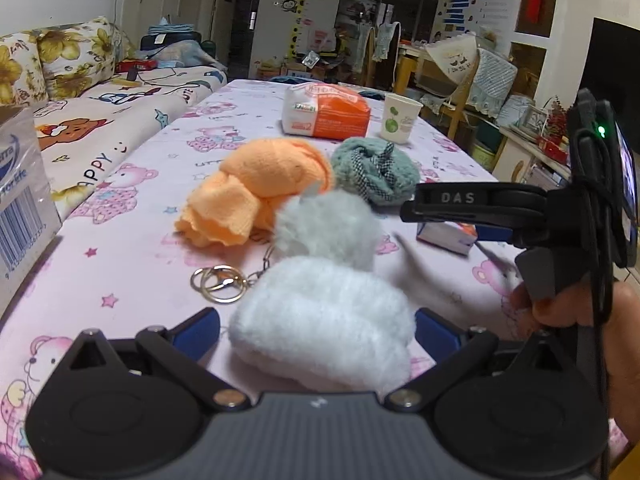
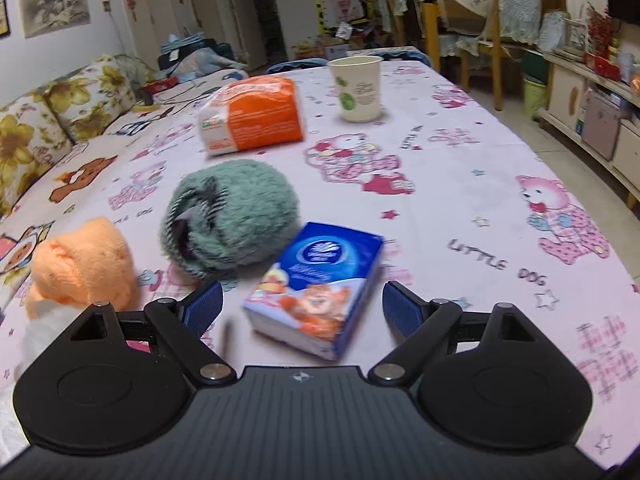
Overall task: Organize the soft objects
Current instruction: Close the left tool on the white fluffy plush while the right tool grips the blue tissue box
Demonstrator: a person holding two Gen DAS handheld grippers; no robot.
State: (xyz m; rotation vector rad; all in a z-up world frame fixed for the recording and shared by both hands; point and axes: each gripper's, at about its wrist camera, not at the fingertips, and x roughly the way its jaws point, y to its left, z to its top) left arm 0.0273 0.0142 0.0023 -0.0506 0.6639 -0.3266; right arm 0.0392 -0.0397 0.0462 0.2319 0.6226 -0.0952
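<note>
While the left gripper (image 1: 318,334) sits low on the surface (image 1: 136,248), its fingers spread wide around a white pompom (image 1: 324,328), apparently untouched. Key rings (image 1: 218,282) lie just left; grey pompom (image 1: 328,226), orange cloth (image 1: 256,192), green cloth (image 1: 376,170) farther. Right gripper (image 2: 302,306), fingers spread, flanks a tissue pack (image 2: 320,288). Cup (image 2: 358,88) and orange pack (image 2: 254,114) far.

The pink cartoon-printed tablecloth (image 2: 460,184) reads "LITTLE DOG" at four o'clock in the right wrist view. In the left wrist view, the black plastic finger of the right gripper (image 1: 404,212) bears "DAS" at three o'clock, and the cream bear-printed sofa cover (image 1: 120,120) shows "APPY" at nine o'clock.
</note>
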